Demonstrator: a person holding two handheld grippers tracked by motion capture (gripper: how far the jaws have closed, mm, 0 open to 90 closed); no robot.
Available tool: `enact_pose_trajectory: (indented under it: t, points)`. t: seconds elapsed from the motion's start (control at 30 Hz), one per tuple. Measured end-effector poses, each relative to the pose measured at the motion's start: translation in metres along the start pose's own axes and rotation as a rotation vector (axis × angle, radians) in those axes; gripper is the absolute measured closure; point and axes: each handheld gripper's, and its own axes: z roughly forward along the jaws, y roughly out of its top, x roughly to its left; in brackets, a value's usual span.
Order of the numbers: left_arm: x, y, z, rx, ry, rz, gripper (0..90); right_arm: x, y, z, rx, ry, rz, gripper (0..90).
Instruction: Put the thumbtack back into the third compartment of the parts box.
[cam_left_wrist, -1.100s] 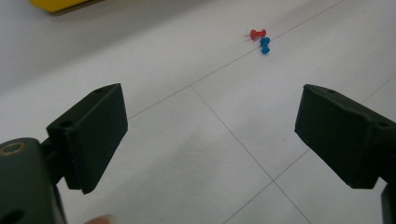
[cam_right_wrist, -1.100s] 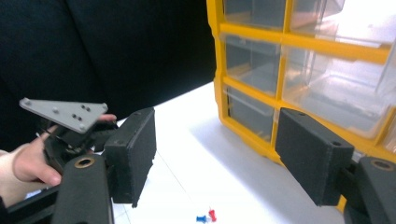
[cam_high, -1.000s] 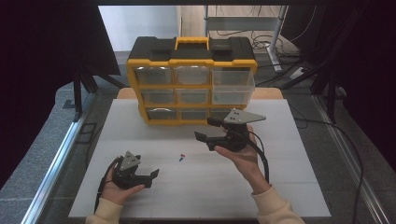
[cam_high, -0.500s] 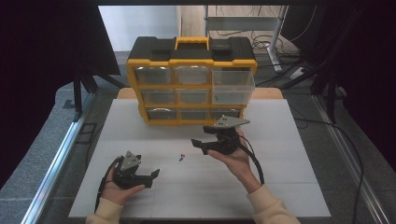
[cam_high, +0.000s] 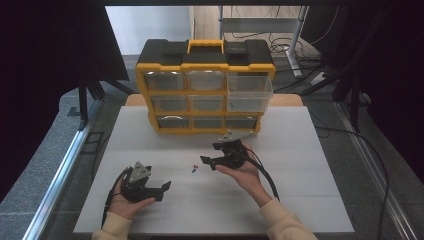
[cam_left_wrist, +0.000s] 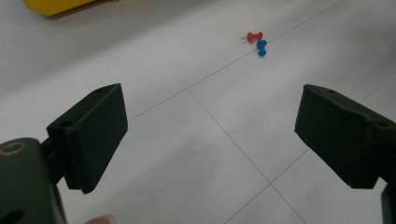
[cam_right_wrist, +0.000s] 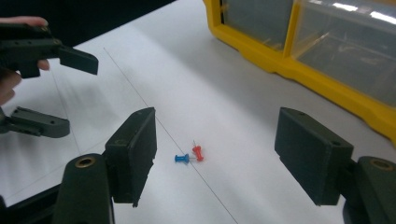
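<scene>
- The right gripper (cam_high: 206, 162) hangs just right of two pins on the white table (cam_high: 300, 165), its jaws spread wide with nothing between them.
- In the right gripper view the red pin (cam_right_wrist: 198, 152) and the blue pin (cam_right_wrist: 181, 158) lie on the table beyond the gap between the jaws, touching or nearly so; the blue one is on the left.
- From above, both pins are tiny specks near the table's middle, the red pin (cam_high: 196, 167) just beside the blue pin (cam_high: 193, 171).
- The left gripper (cam_high: 161, 191) rests at the near left, well apart from the pins, jaws released and empty.
- The left gripper view has the pins far off, up and to the right.
- A yellow drawer box (cam_high: 205, 87) stands at the far edge, its top-right drawer (cam_high: 250, 86) pulled out.
</scene>
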Motion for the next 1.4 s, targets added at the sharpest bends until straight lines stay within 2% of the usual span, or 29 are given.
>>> enact_pose_trajectory:
  t: [0.17, 0.27, 0.43, 0.6, 0.83, 1.0, 1.2, 1.4]
  points:
    - [0.0, 0.0, 0.001, 0.001, -0.001, 0.001, 9.8, 0.003, -0.001, 0.012, 0.024, 0.002, -0.008, 31.1]
    - [-0.001, 0.0, 0.001, 0.001, -0.001, 0.0, 9.8, 0.004, 0.0, 0.019, 0.041, -0.009, -0.036, 31.4]
    - [-0.001, 0.0, 0.002, 0.006, -0.001, 0.004, 9.8, 0.003, 0.002, 0.03, 0.056, -0.004, -0.041, 32.3]
    - [-0.002, 0.0, 0.002, 0.009, -0.001, 0.007, 9.8, 0.004, 0.001, 0.044, 0.099, -0.008, -0.063, 32.8]
    - [-0.001, 0.0, 0.002, 0.009, 0.003, 0.004, 9.8, 0.005, 0.001, 0.058, 0.131, -0.003, -0.071, 35.2]
    - [-0.002, 0.0, 0.002, 0.008, 0.0, 0.007, 9.8, 0.003, -0.001, 0.074, 0.182, -0.003, -0.069, 37.7]
    - [-0.002, 0.0, 0.002, 0.005, 0.002, 0.009, 9.8, 0.005, -0.004, 0.083, 0.231, -0.04, -0.055, 42.8]
    - [-0.003, 0.0, 0.002, 0.006, 0.006, 0.011, 9.9, 0.008, -0.007, 0.087, 0.262, -0.064, -0.087, 48.1]
